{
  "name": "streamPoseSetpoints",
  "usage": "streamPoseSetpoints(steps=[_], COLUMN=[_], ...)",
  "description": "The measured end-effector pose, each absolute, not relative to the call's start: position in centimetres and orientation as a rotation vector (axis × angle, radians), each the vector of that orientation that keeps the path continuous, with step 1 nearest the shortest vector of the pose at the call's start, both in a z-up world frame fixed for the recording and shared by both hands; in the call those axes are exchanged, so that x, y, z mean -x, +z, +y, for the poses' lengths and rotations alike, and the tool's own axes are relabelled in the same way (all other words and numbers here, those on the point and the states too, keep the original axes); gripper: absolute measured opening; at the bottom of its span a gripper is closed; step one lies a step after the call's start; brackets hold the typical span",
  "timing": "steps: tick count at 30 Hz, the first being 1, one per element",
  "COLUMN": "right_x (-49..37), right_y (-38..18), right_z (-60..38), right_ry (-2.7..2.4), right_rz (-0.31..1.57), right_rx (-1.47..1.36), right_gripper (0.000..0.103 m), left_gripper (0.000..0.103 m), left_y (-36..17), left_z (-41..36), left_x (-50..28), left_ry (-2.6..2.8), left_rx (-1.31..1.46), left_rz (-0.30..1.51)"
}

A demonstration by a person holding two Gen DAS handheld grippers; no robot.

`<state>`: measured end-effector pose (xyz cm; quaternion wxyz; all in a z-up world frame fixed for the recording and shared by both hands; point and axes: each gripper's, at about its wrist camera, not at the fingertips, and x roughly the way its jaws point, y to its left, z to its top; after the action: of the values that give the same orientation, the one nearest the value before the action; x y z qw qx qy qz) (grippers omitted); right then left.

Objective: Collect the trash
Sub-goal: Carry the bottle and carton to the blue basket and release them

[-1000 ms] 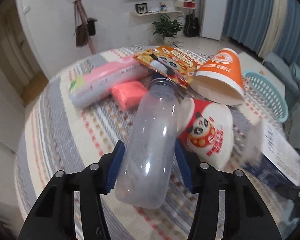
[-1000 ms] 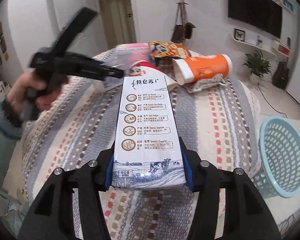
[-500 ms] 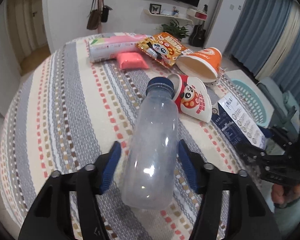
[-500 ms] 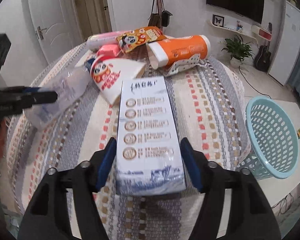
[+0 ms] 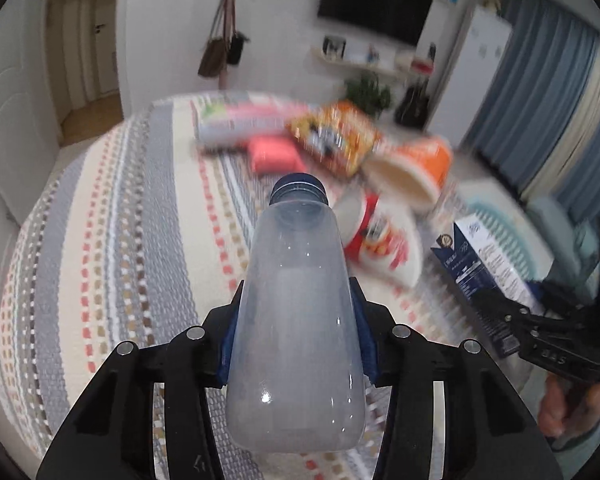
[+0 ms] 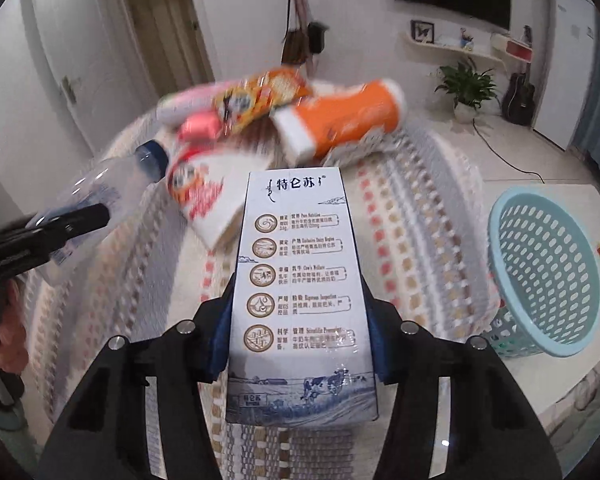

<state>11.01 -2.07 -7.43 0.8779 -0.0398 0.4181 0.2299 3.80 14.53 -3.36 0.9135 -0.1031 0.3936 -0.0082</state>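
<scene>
A clear plastic bottle [image 5: 296, 280] with a dark blue cap sits between the blue pads of my left gripper [image 5: 296, 320]. The jaws are closing and the pads press on its sides, above the striped tablecloth. In the right wrist view the same bottle [image 6: 108, 184] sticks out of the left gripper [image 6: 72, 220] at the left edge. A white and blue milk carton [image 6: 296, 240] lies lengthwise in my right gripper [image 6: 300, 308]. Those jaws are closing too, with the pads against the carton's sides. The left wrist view shows that carton [image 5: 480, 260] at the right.
A light blue slotted basket [image 6: 548, 264] stands on the floor right of the round table [image 6: 400, 220]. On the table lie an orange cup [image 6: 340, 120], a red and white panda cup [image 6: 200, 196], a snack bag [image 6: 260, 96], a pink packet [image 6: 200, 126] and a pink tissue pack [image 5: 240, 120].
Both grippers' pads stood off their loads half a second ago and now press on them. The bottle has straightened between the left fingers. Both views have shifted slightly and blurred.
</scene>
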Motion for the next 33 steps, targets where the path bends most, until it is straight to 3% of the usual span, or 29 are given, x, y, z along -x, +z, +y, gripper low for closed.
streamPoseSetpoints(steps=[8, 17, 26, 33], right_x=[-11.6, -14.6, -18.0, -19.9], right_y=[-2.7, -0.2, -3.7, -9.6], right_z=[-5.7, -15.3, -26.3, -31.5], right_ry=[0.405, 0.207, 0.006, -0.111], right_rz=[0.713, 0.628, 0.702, 0.837], right_rx=[0.048, -0.047, -0.202, -0.278], right_gripper=[0.050, 0.050, 0.050, 0.050], left_gripper=[0.045, 0.045, 0.045, 0.045], left_y=[1.5, 4.3, 2.4, -3.8], left_z=[11.5, 1.3, -10.4, -17.5], left_x=[-4.1, -11.0, -17.3, -22.2], left_ry=[-0.109, -0.303, -0.471, -0.543], left_rx=[0.212, 0.177, 0.152, 0.156], left_rz=[0.666, 0.618, 0.686, 0.857])
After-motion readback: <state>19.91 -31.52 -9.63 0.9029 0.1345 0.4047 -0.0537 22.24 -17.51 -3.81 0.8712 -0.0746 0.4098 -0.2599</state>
